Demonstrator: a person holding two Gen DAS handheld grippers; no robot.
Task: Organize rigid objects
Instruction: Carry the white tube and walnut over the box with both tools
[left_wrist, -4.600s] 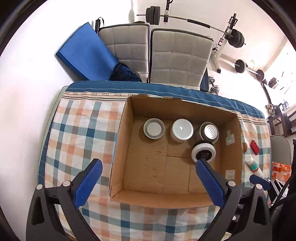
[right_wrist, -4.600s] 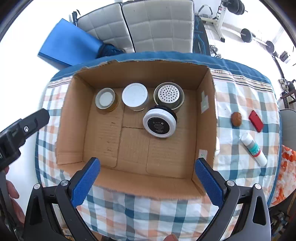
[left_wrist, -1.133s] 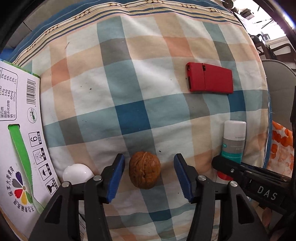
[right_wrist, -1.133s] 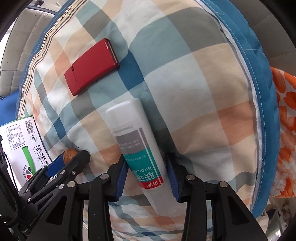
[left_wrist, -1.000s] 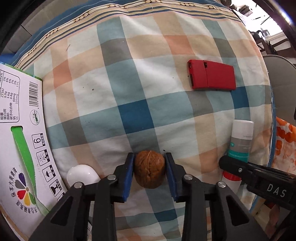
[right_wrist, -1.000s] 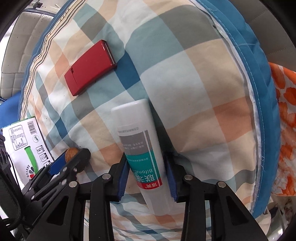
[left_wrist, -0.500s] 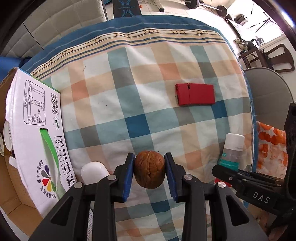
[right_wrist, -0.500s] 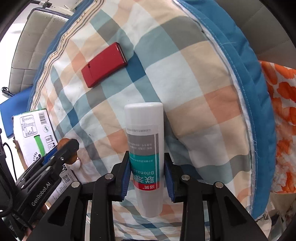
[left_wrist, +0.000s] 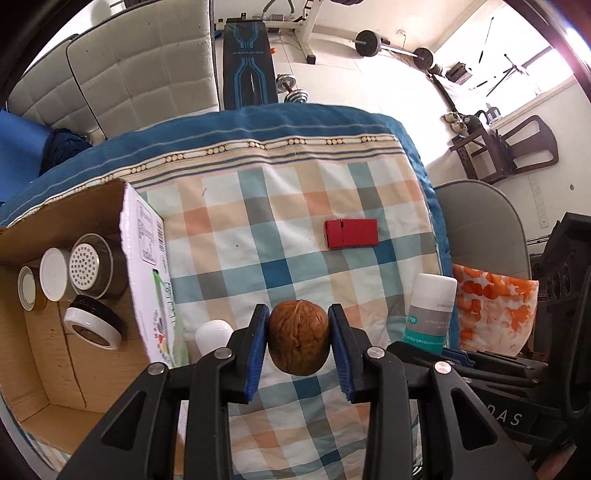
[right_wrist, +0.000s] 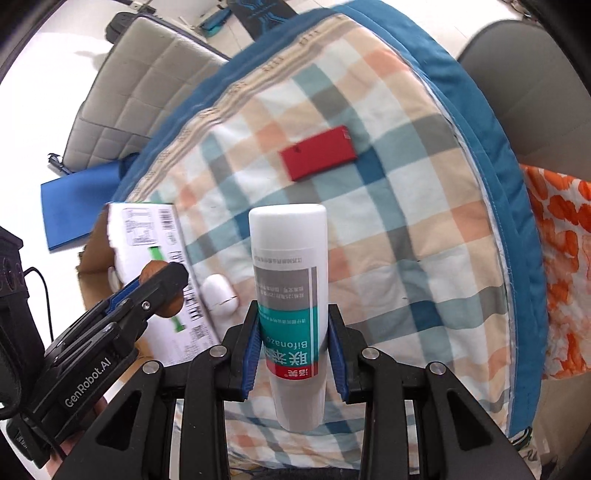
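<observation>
Cardboard is the material of the box (left_wrist: 33, 398) that is standing at the left side of the checked cloth (left_wrist: 280, 206) on the table, and I am judging the task as about half done. Inside the box four round containers are sitting together near one corner: a small jar with a glass lid (left_wrist: 26, 288), a jar with a plain white lid (left_wrist: 54, 277), a dark tin with a perforated white top (left_wrist: 85, 263) and a low black-and-white pot (left_wrist: 92, 329) just in front of them. What is inside these jars I cannot tell, because all are closed.

My left claw (left_wrist: 298, 338) is pinching a walnut (left_wrist: 298, 341) between its blue pads, and the walnut is hanging above the cloth, not touching it. My right claw (right_wrist: 295, 343) is pressing on the lower part of a white bottle with a teal label (right_wrist: 290, 295), which is also lifted clear of the cloth.

Two things are lying outside the box: a flat red case (left_wrist: 351, 233) in the middle of the cloth, and a small white egg-shaped object (right_wrist: 221, 291) just beside the printed outer wall of the box. I think the walnut and the bottle are going into the box next, then these two are remaining.
</observation>
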